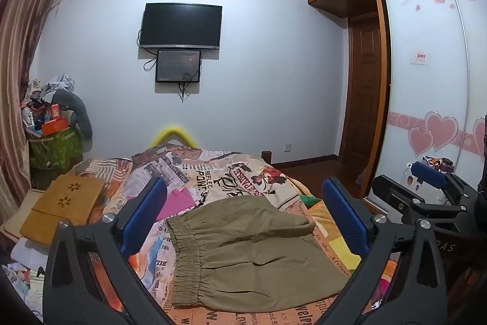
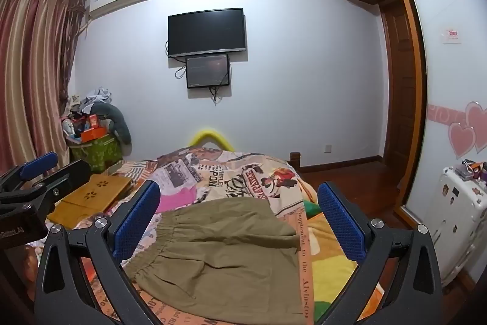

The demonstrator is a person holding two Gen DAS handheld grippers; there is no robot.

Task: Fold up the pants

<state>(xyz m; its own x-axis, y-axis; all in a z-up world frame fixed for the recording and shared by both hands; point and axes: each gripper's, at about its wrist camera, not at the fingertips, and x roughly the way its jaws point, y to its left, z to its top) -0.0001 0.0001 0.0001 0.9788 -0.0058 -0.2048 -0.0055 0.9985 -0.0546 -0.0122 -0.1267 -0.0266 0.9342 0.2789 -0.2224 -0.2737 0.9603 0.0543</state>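
Hovering above the bed (image 1: 243, 169) with jaws spread wide and nothing between them, the left gripper (image 1: 243, 215) and right gripper (image 2: 240, 215) both look slightly down at the olive pants (image 1: 252, 252), which lie in the lower middle of each frame on the printed bedspread (image 2: 231, 172), elastic waistband (image 1: 185, 258) toward the left. The pants already look doubled over, so the main risk is pinching only the top layer: the layers would then slide apart and the fold would skew. A second risk is catching the loose bedspread together with the cloth, dragging the bedding. The pink cloth (image 1: 178, 201) just beyond the waistband, left of centre, could also be snagged. With both grippers close side by side, they could knock each other when reaching for opposite corners. The wooden lap tray (image 1: 65, 206) at lower left lies well clear.
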